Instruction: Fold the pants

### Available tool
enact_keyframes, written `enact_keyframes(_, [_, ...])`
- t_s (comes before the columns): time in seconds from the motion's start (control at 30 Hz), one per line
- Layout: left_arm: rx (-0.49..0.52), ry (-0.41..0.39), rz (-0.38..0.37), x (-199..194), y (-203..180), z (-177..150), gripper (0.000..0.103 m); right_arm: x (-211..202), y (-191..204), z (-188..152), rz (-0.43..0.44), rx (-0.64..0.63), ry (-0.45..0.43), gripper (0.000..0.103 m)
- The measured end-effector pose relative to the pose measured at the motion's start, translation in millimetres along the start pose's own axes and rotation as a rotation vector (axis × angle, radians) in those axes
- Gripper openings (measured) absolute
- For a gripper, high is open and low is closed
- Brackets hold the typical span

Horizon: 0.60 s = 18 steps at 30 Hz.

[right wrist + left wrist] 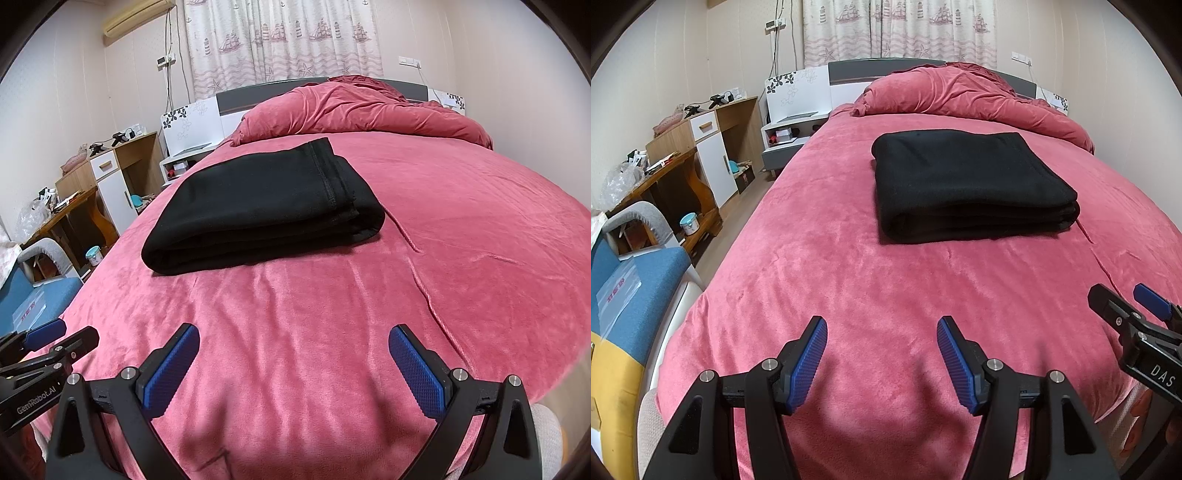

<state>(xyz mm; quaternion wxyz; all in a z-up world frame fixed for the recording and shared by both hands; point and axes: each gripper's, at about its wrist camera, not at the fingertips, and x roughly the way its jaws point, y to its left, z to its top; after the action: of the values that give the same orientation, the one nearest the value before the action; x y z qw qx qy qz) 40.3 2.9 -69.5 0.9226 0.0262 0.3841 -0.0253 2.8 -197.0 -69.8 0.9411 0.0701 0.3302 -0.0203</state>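
The black pants (967, 184) lie folded in a neat rectangular stack on the pink bed cover (871, 280). They also show in the right wrist view (266, 206), with a stitched hem on top. My left gripper (882, 328) is open and empty, held near the foot of the bed, well short of the pants. My right gripper (293, 338) is open and empty too, beside the left one. The right gripper shows at the right edge of the left wrist view (1123, 299). The left gripper shows at the left edge of the right wrist view (70, 334).
A rumpled pink duvet (964, 96) is heaped at the headboard. A wooden desk and cabinet (701, 147) stand along the left wall, with a blue chair (631, 280) near the bed's foot. A nightstand (790, 129) is beside the headboard.
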Motion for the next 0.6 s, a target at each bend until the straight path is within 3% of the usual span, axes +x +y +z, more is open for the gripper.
enact_keyframes(0.6, [0.001, 0.007, 0.008, 1.1, -0.8, -0.8, 0.063, 3.2, 0.1, -0.4, 0.006, -0.004, 0.009, 0.103])
